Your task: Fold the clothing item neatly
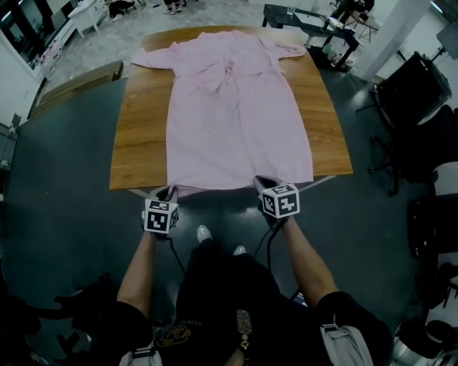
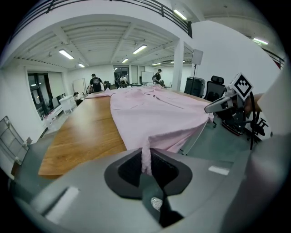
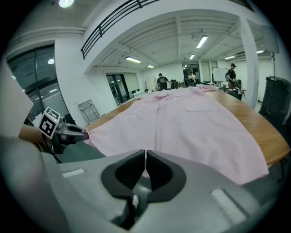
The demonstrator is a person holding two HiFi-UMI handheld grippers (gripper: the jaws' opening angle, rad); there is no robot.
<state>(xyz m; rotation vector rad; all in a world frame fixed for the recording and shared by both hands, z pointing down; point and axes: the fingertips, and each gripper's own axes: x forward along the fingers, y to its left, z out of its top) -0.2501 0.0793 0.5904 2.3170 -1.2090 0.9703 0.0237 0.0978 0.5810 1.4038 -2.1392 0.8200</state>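
Note:
A pale pink garment [image 1: 236,121] lies spread flat on the wooden table [image 1: 139,136], collar at the far end and hem hanging slightly over the near edge. My left gripper [image 1: 169,191] is at the hem's left corner, shut on a bunched pinch of pink cloth [image 2: 146,157] that rises between its jaws. My right gripper [image 1: 263,184] is at the hem further right, and a thin edge of the fabric [image 3: 145,161] shows between its closed jaws. In the left gripper view the right gripper [image 2: 218,105] sits by the hem's other corner. The left gripper [image 3: 75,133] also appears in the right gripper view.
Black office chairs [image 1: 415,93] stand to the right of the table and a dark desk [image 1: 300,18] stands behind it. Several people [image 3: 161,82] stand far beyond the table's end. The person's shoes [image 1: 204,232] are on the dark floor just below the grippers.

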